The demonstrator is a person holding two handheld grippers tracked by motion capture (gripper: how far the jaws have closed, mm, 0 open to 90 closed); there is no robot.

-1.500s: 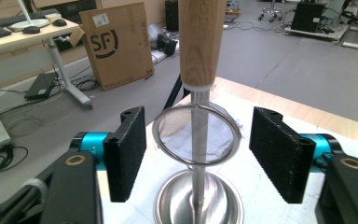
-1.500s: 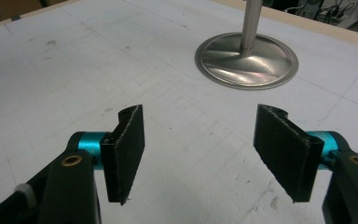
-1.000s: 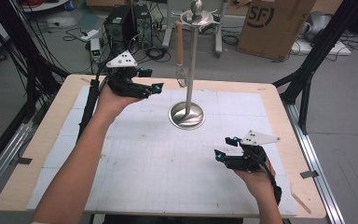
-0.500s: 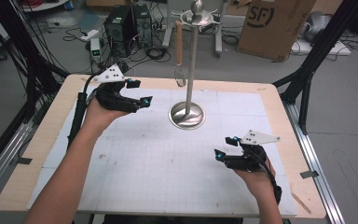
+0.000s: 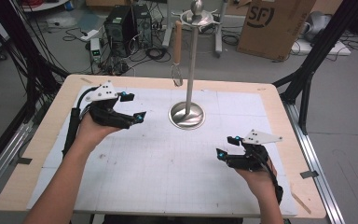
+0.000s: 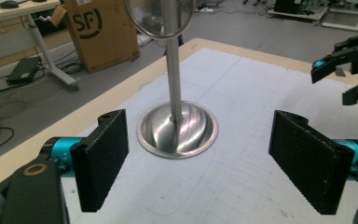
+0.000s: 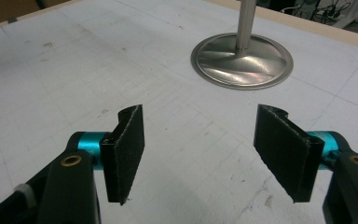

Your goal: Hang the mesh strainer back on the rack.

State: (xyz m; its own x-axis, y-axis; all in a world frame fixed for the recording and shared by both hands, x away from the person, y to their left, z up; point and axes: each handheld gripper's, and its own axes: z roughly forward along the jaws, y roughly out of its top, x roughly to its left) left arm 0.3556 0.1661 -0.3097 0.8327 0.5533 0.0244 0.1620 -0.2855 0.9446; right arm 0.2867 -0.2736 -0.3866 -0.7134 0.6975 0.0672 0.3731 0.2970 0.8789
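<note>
The whisk (image 5: 176, 56) hangs from the top ring of the metal stand (image 5: 187, 114) at the far middle of the table (image 5: 37, 154), seemingly placed. The left gripper (image 5: 130, 106), jaws apart and just opened wider, holds nothing; the right gripper (image 5: 227, 146) rests open, empty. Nothing blocks either; a cardboard box (image 5: 272, 25) sits beyond.

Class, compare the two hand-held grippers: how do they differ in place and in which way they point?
The left hand-held gripper is at the table's far left, beside the metal stand; the right hand-held gripper is nearer the front right. The left points right toward the stand, the right points left. Both are open and hold nothing.
</note>
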